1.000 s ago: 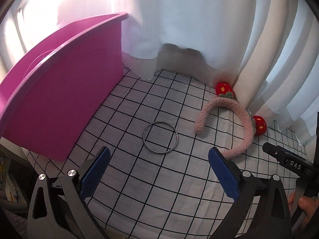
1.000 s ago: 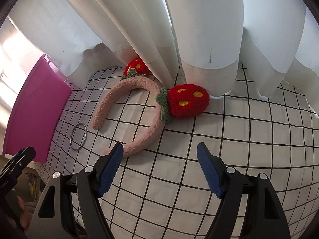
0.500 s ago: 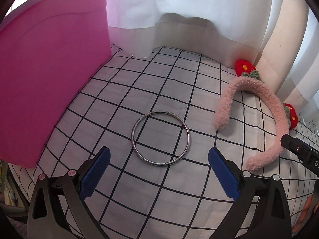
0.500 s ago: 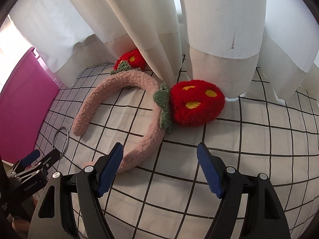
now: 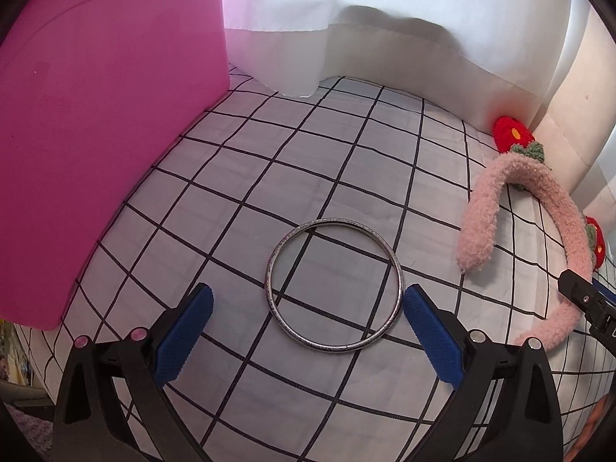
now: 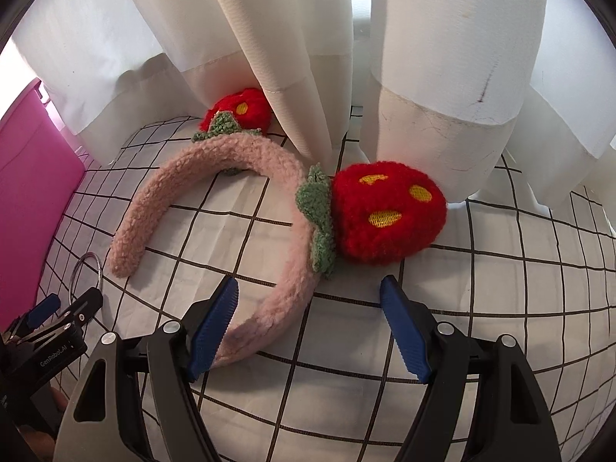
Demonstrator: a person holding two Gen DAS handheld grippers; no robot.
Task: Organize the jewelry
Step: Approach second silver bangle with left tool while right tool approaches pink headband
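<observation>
Tabletop [image 5: 346, 177] under a white cloth with a black grid. White curtain [image 6: 442, 77] hangs along the back edge, hems resting on the cloth. Pink bin [image 5: 100, 115] stands at the left, wall upright, near the bangle but not touching it.

Fuzzy pink headband [image 6: 285, 269] lies flat on the cloth, arch toward the curtain. Red strawberry pom [image 6: 385, 217] on its right side, with a green leaf collar, touches a curtain hem. Second strawberry [image 6: 240, 109] at the top of the arch is half tucked under a curtain fold.

Silver bangle [image 5: 334, 284] lies flat on the cloth, left of the headband and apart from it.

My left tongs [image 5: 306, 327] spread wide, pointed steeply down, blue pads either side of the bangle's near half; right pad looks just beside the rim, can't tell if it touches. Nothing pinched.

My right tongs [image 6: 310, 327] spread wide, nothing pinched. Left pad [image 6: 215, 325] sits right against the headband's lower end; contact or overlap, can't tell. Right pad is over bare cloth.
</observation>
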